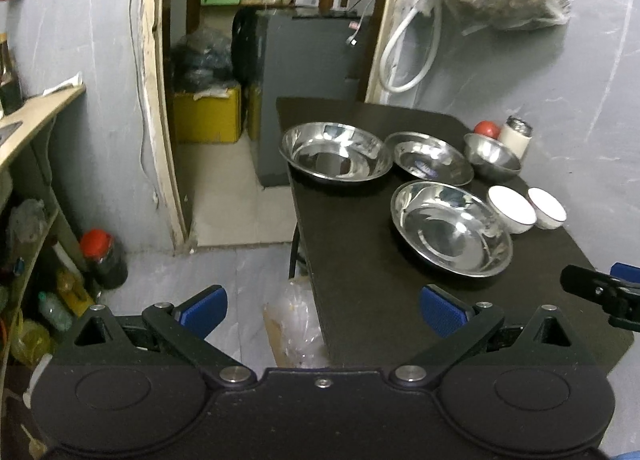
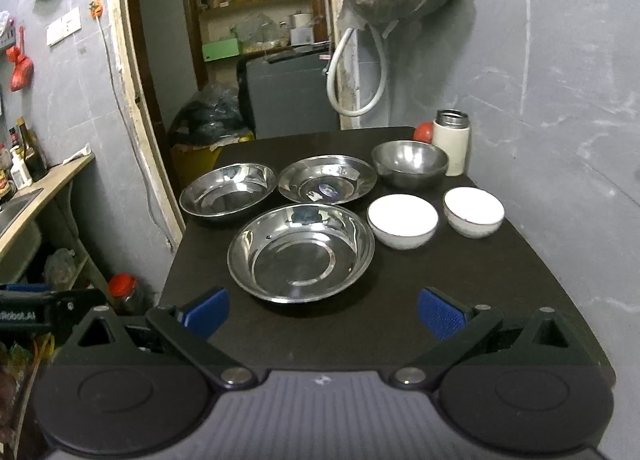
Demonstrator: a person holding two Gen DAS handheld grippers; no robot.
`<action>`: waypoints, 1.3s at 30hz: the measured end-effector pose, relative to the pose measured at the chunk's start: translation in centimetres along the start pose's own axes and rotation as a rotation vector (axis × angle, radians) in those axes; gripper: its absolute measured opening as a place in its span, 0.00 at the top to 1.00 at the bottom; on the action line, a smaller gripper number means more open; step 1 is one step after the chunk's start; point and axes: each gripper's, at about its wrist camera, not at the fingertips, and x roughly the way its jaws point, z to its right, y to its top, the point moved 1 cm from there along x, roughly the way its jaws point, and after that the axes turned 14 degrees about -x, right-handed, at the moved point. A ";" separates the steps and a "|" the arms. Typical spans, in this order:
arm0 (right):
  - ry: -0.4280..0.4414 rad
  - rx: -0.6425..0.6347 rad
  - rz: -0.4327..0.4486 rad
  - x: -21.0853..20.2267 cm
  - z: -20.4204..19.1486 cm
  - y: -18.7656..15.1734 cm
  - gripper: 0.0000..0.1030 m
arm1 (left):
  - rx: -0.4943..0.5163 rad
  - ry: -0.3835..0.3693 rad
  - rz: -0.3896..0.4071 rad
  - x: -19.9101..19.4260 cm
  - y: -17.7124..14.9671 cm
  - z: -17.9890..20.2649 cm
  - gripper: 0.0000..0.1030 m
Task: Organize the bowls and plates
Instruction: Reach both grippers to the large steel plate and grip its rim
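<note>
Starting from this spread, nothing is stacked yet, so the step in hand looks like the first pick. Both grippers hang short of the bench's (image 2: pixel 384 324) near edge, empty, each with its blue fingers (image 2: pixel 208 314) wide apart: the right gripper (image 2: pixel 322 316) faces the middle of the bench, while the left gripper (image 1: pixel 322 310) sits off the left edge, half over the floor.

Three steel plates lie separately on the dark top: the nearest plate (image 2: pixel 301 252) close to the near edge, a second plate (image 2: pixel 229 188) by the left edge, and a third plate (image 2: pixel 327 179) behind the nearest one, touching or nearly touching its neighbours. A deeper steel bowl (image 2: pixel 410 163) sits toward the far right corner, in front of a white flask (image 2: pixel 452 141) and a red ball-like thing (image 2: pixel 424 132). Two white bowls (image 2: pixel 402 221) and (image 2: pixel 473 211) stand side by side along the right edge.

A sensible opening, in my judgement, is for the right gripper to pinch the near rim of the nearest plate: one finger over the lip, one under. The rim is thin, shallow and shiny, so it will likely slip unless the fingers close squarely across it. Lift low and level, then set it into another plate. The white bowls nest best by gripping one wall and lowering straight down, keeping clear of the flask.
</note>
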 end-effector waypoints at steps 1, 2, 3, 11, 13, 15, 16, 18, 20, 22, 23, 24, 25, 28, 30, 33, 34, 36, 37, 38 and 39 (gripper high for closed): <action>0.014 -0.005 -0.001 0.5 0.4 0.2 0.00 | -0.009 0.011 -0.012 0.6 0.4 0.2 0.01; 0.025 -0.007 -0.004 0.9 0.7 0.4 0.00 | -0.016 0.017 -0.022 1.1 0.8 0.4 0.01; 0.037 -0.007 -0.008 1.3 1.0 0.6 0.00 | -0.023 0.029 -0.034 1.7 1.3 0.6 0.01; 0.099 0.038 0.001 4.1 3.5 1.2 0.00 | 0.001 0.161 -0.061 4.7 5.1 2.3 0.01; 0.107 0.058 -0.011 4.9 3.6 1.1 0.00 | 0.010 0.188 -0.066 5.3 6.0 2.3 0.01; 0.118 0.077 -0.011 5.3 3.7 1.1 0.00 | 0.009 0.199 -0.072 6.0 6.9 2.1 0.01; 0.123 0.083 -0.009 5.5 3.6 1.2 0.00 | 0.010 0.203 -0.077 6.4 7.3 1.9 0.01; 0.124 0.091 -0.007 6.0 3.4 1.5 0.00 | 0.017 0.206 -0.093 7.4 8.2 1.5 0.01; 0.111 0.096 -0.003 6.4 3.0 1.7 0.00 | 0.032 0.200 -0.102 8.5 9.3 1.1 0.01; 0.077 0.100 0.002 7.0 2.6 2.1 0.00 | 0.056 0.187 -0.101 9.8 10.6 0.6 0.01; 0.059 0.100 0.004 7.3 2.2 2.3 0.00 | 0.070 0.173 -0.098 10.6 11.4 0.3 0.01; 0.043 0.101 0.008 7.6 1.9 2.6 0.00 | 0.084 0.160 -0.095 11.5 12.1 0.2 0.01; 0.032 0.103 0.014 7.9 1.6 2.9 0.00 | 0.099 0.144 -0.090 12.3 12.9 0.0 0.01; -0.016 0.131 0.021 9.1 0.4 4.3 0.00 | 0.170 0.080 -0.081 15.1 15.3 -0.5 0.01; -0.041 0.147 0.029 9.9 -0.4 5.3 0.00 | 0.216 0.047 -0.066 16.8 17.1 -0.7 0.01; -0.071 0.172 0.026 11.9 -1.6 7.0 0.00 | 0.259 -0.012 -0.050 19.6 19.5 -1.1 0.01; -0.085 0.180 0.027 12.5 -2.0 7.6 0.00 | 0.271 -0.028 -0.053 20.5 20.2 -1.3 0.01; -0.113 0.188 0.030 13.7 -2.6 8.6 0.00 | 0.299 -0.053 -0.056 22.2 21.5 -1.3 0.01; -0.122 0.187 0.032 14.2 -3.0 9.1 0.00 | 0.312 -0.063 -0.056 22.9 21.9 -1.2 0.01; -0.129 0.182 0.027 14.7 -3.4 9.5 0.00 | 0.326 -0.074 -0.059 23.7 22.4 -1.1 0.01; -0.130 0.176 0.017 15.3 -3.6 9.9 0.00 | 0.338 -0.088 -0.064 24.2 22.5 -0.9 0.01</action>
